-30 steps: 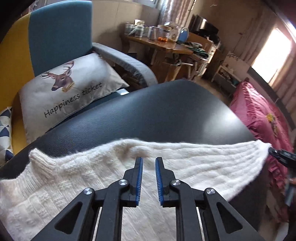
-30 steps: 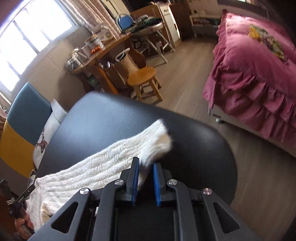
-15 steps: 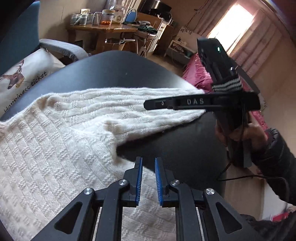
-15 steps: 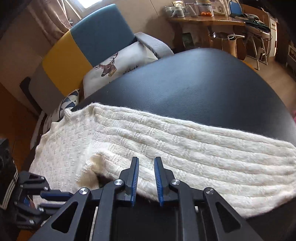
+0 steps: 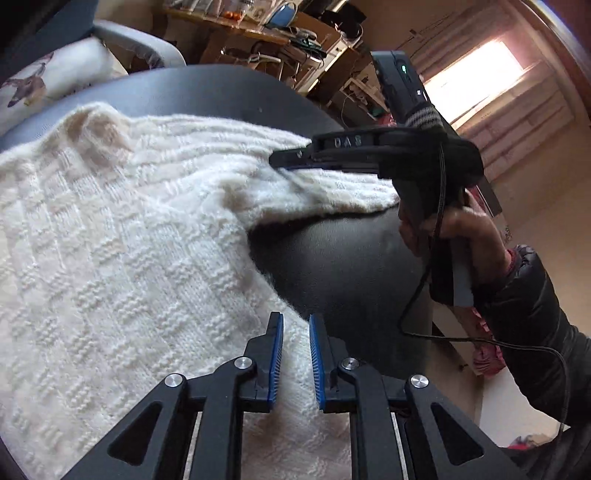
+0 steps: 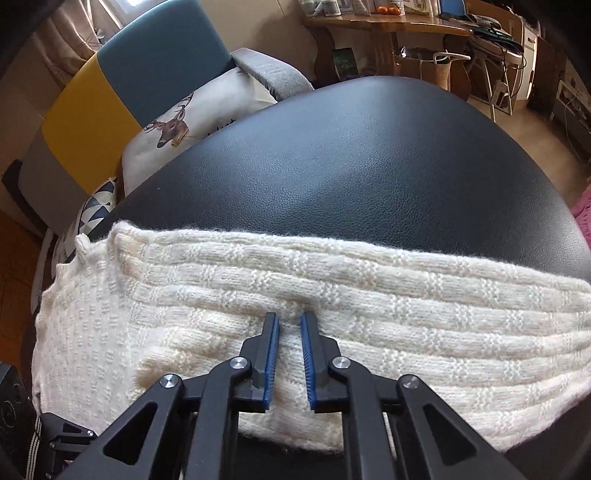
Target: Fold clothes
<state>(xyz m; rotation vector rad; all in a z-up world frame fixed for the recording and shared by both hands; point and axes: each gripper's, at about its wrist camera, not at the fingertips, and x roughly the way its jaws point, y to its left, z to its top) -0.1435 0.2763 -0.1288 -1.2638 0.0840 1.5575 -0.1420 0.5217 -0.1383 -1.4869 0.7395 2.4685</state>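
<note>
Two grippers are over one soft, cream knitted sweater (image 5: 110, 258) that lies spread on a round black table (image 6: 369, 166). The table top looks like black leather. The sweater's body covers the near left part of the table, and one long sleeve (image 6: 406, 295) lies flat across the table toward the right edge. The left gripper (image 5: 296, 354) sits low over the right edge of the sweater's body. Its two blue-lined fingers (image 5: 276, 354) are a little way apart, with a small gap between them, and nothing is held in the gap. The right gripper (image 6: 287, 354) is down at the near edge of the sleeve. Its fingers are also a little way apart, and knit shows in the gap, but I cannot tell if the sleeve is pinched or just lies under them. In the left wrist view, the right gripper (image 5: 295, 162) is seen from the side, with its tips touching the sleeve where the wool bunches up a bit. A hand (image 5: 465, 236) in a dark puffy sleeve holds its handle, and a black cable hangs down from it. Behind the table is a blue and yellow armchair (image 6: 159, 66) with a white deer pillow (image 6: 192, 118) on it. A wooden desk (image 6: 388, 26) with many small things stands farther back.
</note>
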